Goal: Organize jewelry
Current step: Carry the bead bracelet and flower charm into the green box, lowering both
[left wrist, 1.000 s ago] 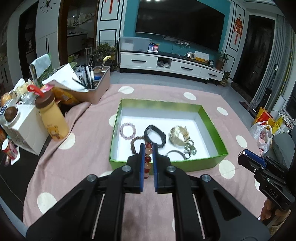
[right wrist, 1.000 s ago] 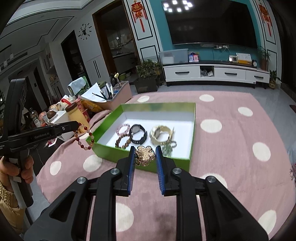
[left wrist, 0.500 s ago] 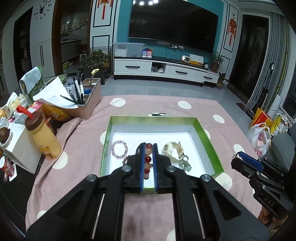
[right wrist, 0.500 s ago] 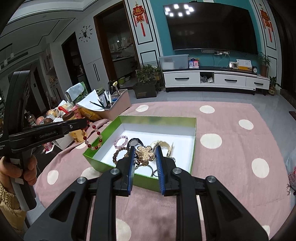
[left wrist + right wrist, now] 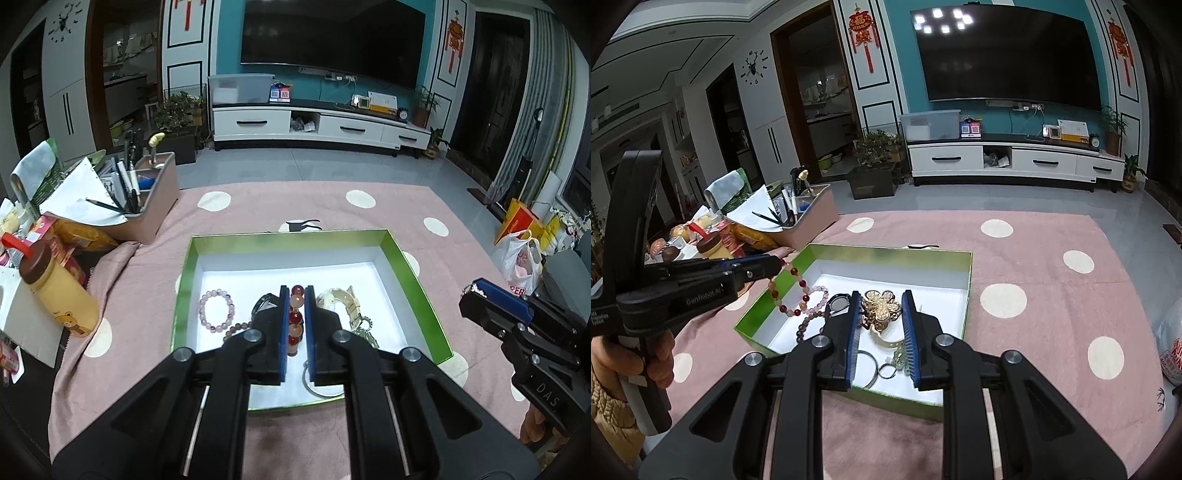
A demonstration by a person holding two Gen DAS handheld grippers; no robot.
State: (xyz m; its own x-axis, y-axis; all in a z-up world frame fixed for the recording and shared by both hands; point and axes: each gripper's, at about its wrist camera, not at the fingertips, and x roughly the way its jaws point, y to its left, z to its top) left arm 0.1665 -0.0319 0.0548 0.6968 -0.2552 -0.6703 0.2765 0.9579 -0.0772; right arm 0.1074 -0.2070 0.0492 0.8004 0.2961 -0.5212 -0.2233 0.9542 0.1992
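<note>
A green box (image 5: 413, 273) with a white floor lies on the pink dotted cloth. In it lie a pale pink bead bracelet (image 5: 217, 311), a dark bead bracelet (image 5: 236, 329), a black watch (image 5: 837, 303), a cream bangle (image 5: 341, 300) and metal rings (image 5: 868, 365). My left gripper (image 5: 296, 295) is shut on a red and amber bead bracelet (image 5: 294, 319), which hangs over the box in the right wrist view (image 5: 788, 291). My right gripper (image 5: 879, 306) is shut on a gold flower brooch (image 5: 881, 309) above the box (image 5: 967, 273).
A tan organizer with pens (image 5: 146, 206), a yellow bottle with a brown cap (image 5: 59, 291), snack packs and a white carton stand left of the box. A plastic bag (image 5: 521, 258) sits off the cloth's right edge. The left gripper also shows at the left of the right wrist view (image 5: 768, 266).
Both grippers have moved forward from the box's near edge to over its inside, each still holding its piece.
</note>
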